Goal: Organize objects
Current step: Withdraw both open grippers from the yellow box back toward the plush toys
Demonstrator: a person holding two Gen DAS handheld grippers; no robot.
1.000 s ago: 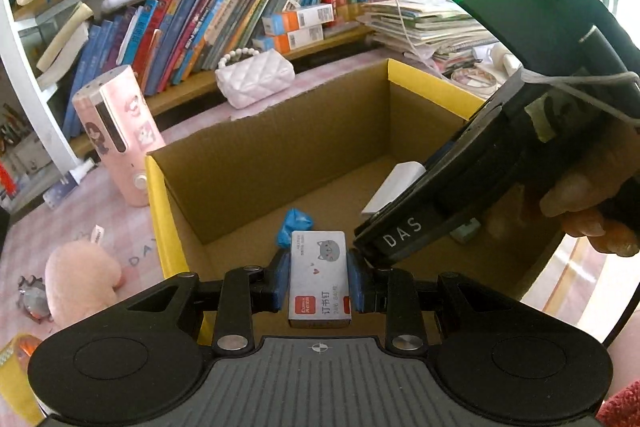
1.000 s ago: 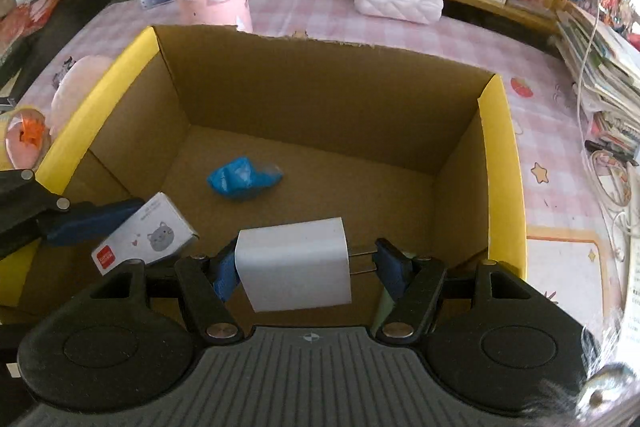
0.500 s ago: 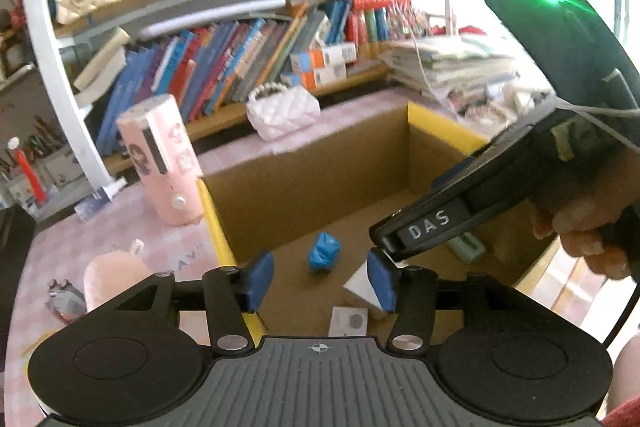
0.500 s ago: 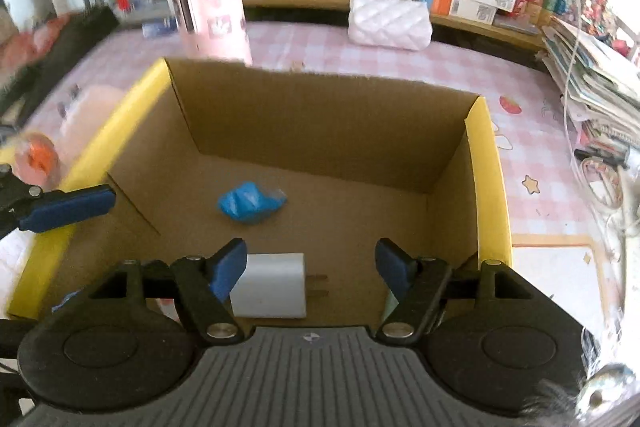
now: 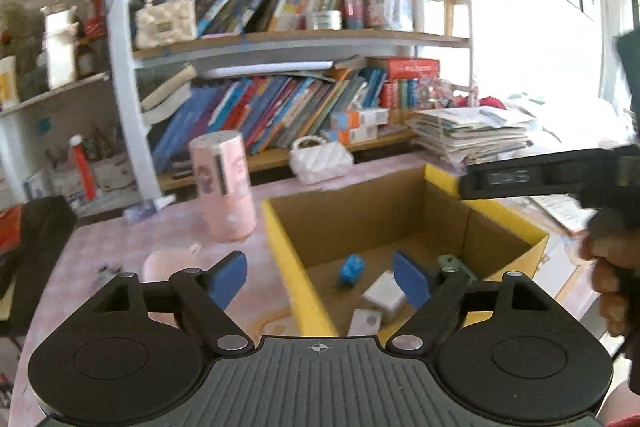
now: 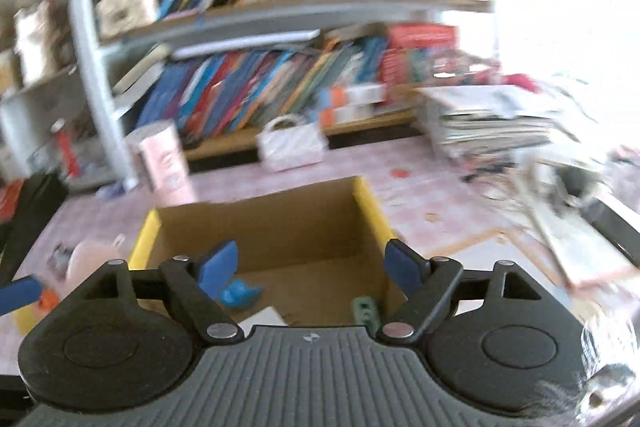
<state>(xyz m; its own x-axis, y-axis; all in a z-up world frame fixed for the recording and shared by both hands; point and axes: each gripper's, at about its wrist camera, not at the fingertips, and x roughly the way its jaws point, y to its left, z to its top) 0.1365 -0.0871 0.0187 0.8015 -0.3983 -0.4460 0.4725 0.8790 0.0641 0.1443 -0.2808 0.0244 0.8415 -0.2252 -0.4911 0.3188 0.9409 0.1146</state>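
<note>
Left gripper point(image 5: 320, 277) spread wide, nothing between the blue pads point(image 5: 226, 277); jaws just been opening. Hangs over the near left corner of the cardboard box point(image 5: 360, 211), one pad over the pink tablecloth point(image 5: 120, 247), the other over the box interior. Right gripper point(image 6: 312, 267) also spread wide, empty, jaws just been opening; hangs above the near edge of the same box, pads clear of everything.

Inside the box, on the floor: blue crumpled wrapper point(image 5: 351, 267) toward the middle, white charger point(image 5: 384, 291) just beside it toward the near side, small white staple box w/ grey cat print point(image 5: 365, 321) nearest the near wall, greenish small item point(image 6: 364, 309) by the right wall, too blurred to identify. All loose, none touched by either gripper. Box rim lined w/ yellow tape point(image 5: 296, 279) on left and right edges.

Right wrist view heavily blurred; detail beyond the box hard to make out.

Outside the box, on the tablecloth: pink cylinder w/ cartoon print point(image 5: 224, 187) upright just beyond the far left corner; white quilted purse w/ pearl handle point(image 5: 320, 159) behind the box, near the shelf; pink plush point(image 5: 164, 265) left of the box. Stack of papers point(image 5: 472, 135) to the right, by the bookshelf point(image 5: 280, 39) crammed w/ leaning books. Person's fingers point(image 5: 608, 275) at far right edge of the left view.
</note>
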